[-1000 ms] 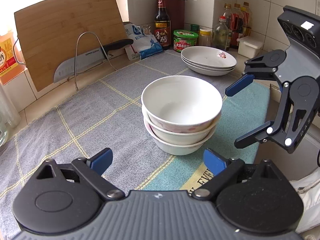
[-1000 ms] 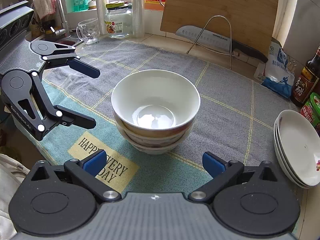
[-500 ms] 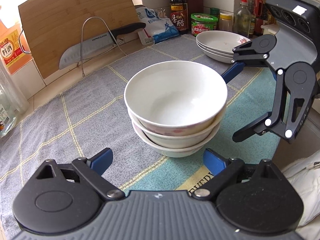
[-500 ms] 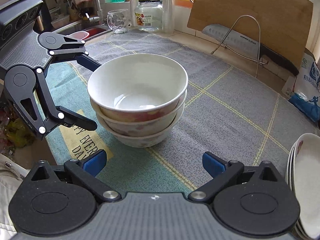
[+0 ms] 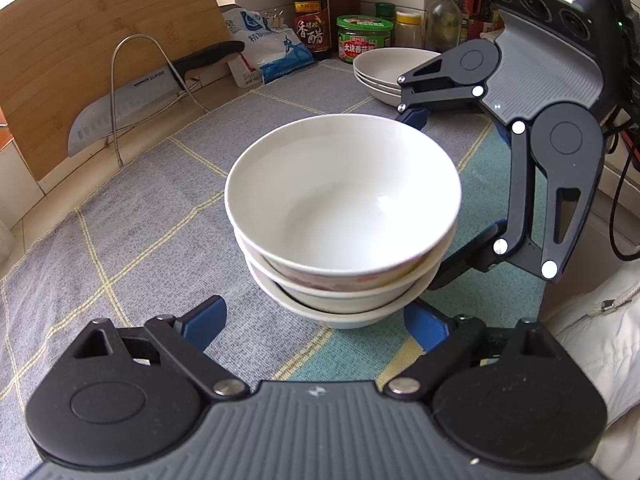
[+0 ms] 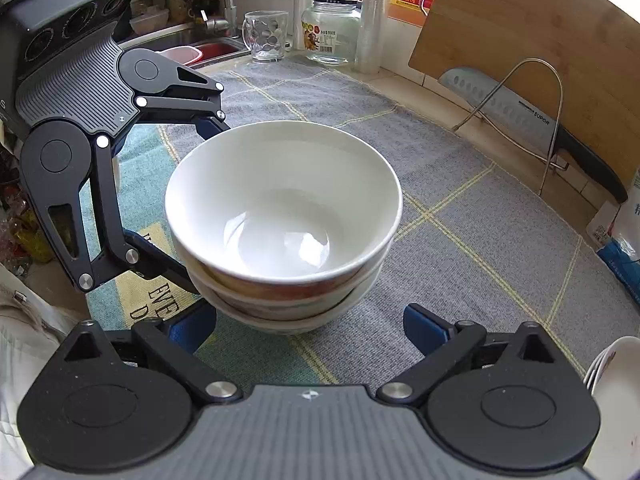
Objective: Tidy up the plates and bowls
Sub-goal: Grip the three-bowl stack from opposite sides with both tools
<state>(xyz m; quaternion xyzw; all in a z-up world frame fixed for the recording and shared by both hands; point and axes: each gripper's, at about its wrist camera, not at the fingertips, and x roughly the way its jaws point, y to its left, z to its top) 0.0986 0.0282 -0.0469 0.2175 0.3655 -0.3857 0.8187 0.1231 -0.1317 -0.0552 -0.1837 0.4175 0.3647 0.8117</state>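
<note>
Bowls stacked, both grippers approaching.
Left gripper at 6 o'clock and right gripper stand wide open, holding nothing; next, closing on the stack.

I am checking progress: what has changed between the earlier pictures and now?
Both grippers moved closer to the stack of bowls and now flank it: left gripper, jaws just closing slightly, and right gripper, both open. Nothing is gripped. Bowls, plates and knife stayed.
</note>
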